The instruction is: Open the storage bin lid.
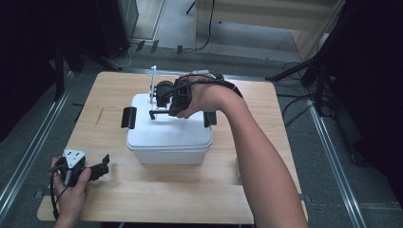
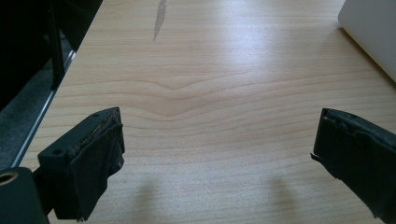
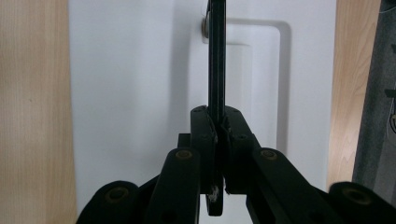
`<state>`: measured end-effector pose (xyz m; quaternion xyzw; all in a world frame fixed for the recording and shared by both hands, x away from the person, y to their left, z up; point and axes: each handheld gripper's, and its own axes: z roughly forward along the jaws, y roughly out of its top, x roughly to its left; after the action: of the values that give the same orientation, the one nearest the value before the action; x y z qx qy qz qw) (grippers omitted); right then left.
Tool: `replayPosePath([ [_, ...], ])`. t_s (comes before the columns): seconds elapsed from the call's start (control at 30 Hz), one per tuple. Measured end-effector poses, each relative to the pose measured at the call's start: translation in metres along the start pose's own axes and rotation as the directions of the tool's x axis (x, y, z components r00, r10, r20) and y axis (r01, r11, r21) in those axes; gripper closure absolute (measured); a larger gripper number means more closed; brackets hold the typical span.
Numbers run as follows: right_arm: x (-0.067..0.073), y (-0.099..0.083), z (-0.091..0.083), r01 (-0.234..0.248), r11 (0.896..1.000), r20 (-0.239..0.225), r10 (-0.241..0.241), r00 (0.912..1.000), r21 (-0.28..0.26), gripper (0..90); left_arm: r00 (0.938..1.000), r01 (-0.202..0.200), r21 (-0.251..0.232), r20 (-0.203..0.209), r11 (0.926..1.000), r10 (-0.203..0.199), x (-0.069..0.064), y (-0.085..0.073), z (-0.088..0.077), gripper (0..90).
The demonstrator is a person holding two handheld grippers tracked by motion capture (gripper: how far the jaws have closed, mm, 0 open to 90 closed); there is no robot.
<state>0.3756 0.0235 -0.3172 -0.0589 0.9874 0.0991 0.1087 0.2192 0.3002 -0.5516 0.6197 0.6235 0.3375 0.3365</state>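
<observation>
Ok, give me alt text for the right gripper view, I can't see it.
The right tool is shut on the thin black handle of a white box, the handle standing on edge above the lid. Wooden table shows on either side of the box.

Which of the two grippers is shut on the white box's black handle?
The right gripper, above the white box: its jaws pinch the thin black handle. The left gripper sits open over the wooden table, holding nothing.

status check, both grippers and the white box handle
Right gripper shut on black handle of white box, handle raised off lid. Left gripper open, idle over bare table. Nothing in the way.
</observation>
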Motion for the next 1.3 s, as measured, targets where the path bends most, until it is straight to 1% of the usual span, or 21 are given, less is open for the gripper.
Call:
replayPosePath([
  [0.23, -0.001, -0.006, -0.009, -0.016, 1.0, 0.009, 0.016, 0.9998, -0.007, 85.4, 1.0, 0.0, 0.0, 0.0, 1.0, 0.0, 0.0, 0.0, 0.0, 2.8],
  [0.3, -0.001, -0.008, -0.009, -0.012, 1.0, 0.012, 0.012, 0.9999, -0.012, 85.4, 1.0, -0.001, 0.001, 0.0, 1.0, 0.001, 0.0, 0.0, 0.0, 2.8],
  [0.37, -0.001, -0.011, -0.011, -0.018, 1.0, 0.013, 0.018, 0.9998, -0.01, 85.4, 1.0, 0.0, 0.001, -0.001, 1.0, 0.0, 0.0, 0.0, 0.0, 2.8],
  [0.43, -0.001, -0.013, -0.013, -0.008, 1.0, 0.014, 0.009, 0.9999, -0.009, 85.4, 1.0, 0.0, 0.002, -0.001, 1.0, 0.0, 0.0, 0.0, 0.0, 2.7],
  [0.57, -0.002, -0.019, -0.017, -0.006, 1.0, 0.023, 0.007, 0.9997, -0.01, 85.4, 1.0, 0.0, 0.002, -0.001, 1.0, 0.0, 0.0, 0.0, 0.0, 2.7],
  [0.6, -0.002, -0.023, -0.019, -0.017, 1.0, 0.022, 0.017, 0.9996, -0.006, 85.4, 1.0, 0.0, 0.002, -0.001, 1.0, 0.0, 0.0, 0.0, 0.0, 2.8],
  [0.67, -0.003, -0.024, -0.019, -0.011, 1.0, 0.023, 0.011, 0.9997, -0.009, 85.4, 1.0, 0.0, 0.002, -0.001, 1.0, 0.0, 0.0, 0.0, 0.0, 2.7],
  [0.7, -0.002, -0.028, -0.021, -0.024, 1.0, 0.025, 0.024, 0.9994, -0.001, 85.4, 1.0, 0.001, 0.001, -0.002, 1.0, -0.001, 0.0, 0.0, 0.0, 2.7],
  [0.8, -0.003, -0.033, -0.023, -0.027, 1.0, 0.023, 0.027, 0.9994, 0.003, 85.4, 1.0, -0.001, 0.001, -0.003, 1.0, 0.001, 0.0, 0.0, 0.0, 2.8],
  [0.83, -0.004, -0.037, -0.025, -0.026, 1.0, 0.03, 0.026, 0.9992, 0.002, 85.4, 1.0, 0.001, 0.001, -0.002, 1.0, -0.001, 0.0, 0.0, 0.0, 2.8],
  [0.87, -0.003, -0.04, -0.027, -0.039, 0.999, 0.03, 0.039, 0.9988, 0.003, 85.4, 1.0, 0.001, 0.001, -0.002, 1.0, -0.001, 0.0, 0.0, 0.0, 2.7],
  [0.93, -0.004, -0.042, -0.028, -0.036, 0.999, 0.029, 0.036, 0.9989, 0.005, 85.4, 1.0, 0.001, 0.001, -0.002, 1.0, -0.001, 0.0, 0.0, 0.0, 2.8],
  [0.97, -0.005, -0.044, -0.029, -0.031, 1.0, 0.029, 0.031, 0.9991, -0.003, 85.4, 1.0, 0.0, 0.001, -0.004, 1.0, 0.0, 0.0, 0.0, 0.0, 2.8],
  [1.0, -0.005, -0.049, -0.031, -0.038, 0.999, 0.031, 0.038, 0.9988, -0.001, 85.4, 1.0, 0.0, 0.001, -0.004, 1.0, 0.0, 0.0, 0.0, 0.0, 2.8],
  [1.03, -0.005, -0.049, -0.031, -0.038, 0.999, 0.031, 0.038, 0.9988, -0.001, 85.4, 1.0, 0.0, 0.001, -0.004, 1.0, 0.0, 0.0, 0.0, 0.0, 2.8],
  [1.07, -0.004, -0.051, -0.032, -0.048, 0.999, 0.032, 0.048, 0.9983, 0.005, 85.4, 1.0, 0.0, 0.002, -0.004, 1.0, 0.0, 0.0, 0.0, 0.0, 2.8],
  [1.13, -0.005, -0.055, -0.034, -0.049, 0.999, 0.035, 0.049, 0.9982, 0.005, 85.4, 1.0, 0.001, 0.002, -0.005, 1.0, -0.001, 0.0, 0.0, 0.0, 2.7],
  [1.17, -0.006, -0.057, -0.034, -0.04, 0.999, 0.038, 0.04, 0.9985, -0.004, 85.4, 1.0, 0.002, 0.002, -0.004, 1.0, -0.002, 0.0, 0.0, 0.0, 2.8],
  [1.23, -0.006, -0.061, -0.035, -0.045, 0.999, 0.037, 0.045, 0.9983, -0.005, 85.4, 1.0, 0.001, 0.003, -0.005, 1.0, -0.001, 0.0, 0.0, 0.0, 2.7],
  [1.27, -0.007, -0.065, -0.038, -0.053, 0.999, 0.044, 0.053, 0.9976, -0.003, 85.4, 1.0, 0.001, 0.002, -0.006, 1.0, -0.001, 0.0, 0.0, 0.0, 2.7],
  [1.3, -0.007, -0.065, -0.038, -0.053, 0.999, 0.044, 0.053, 0.9976, -0.003, 85.4, 1.0, 0.001, 0.002, -0.006, 1.0, -0.001, 0.0, 0.0, 0.0, 2.7],
])
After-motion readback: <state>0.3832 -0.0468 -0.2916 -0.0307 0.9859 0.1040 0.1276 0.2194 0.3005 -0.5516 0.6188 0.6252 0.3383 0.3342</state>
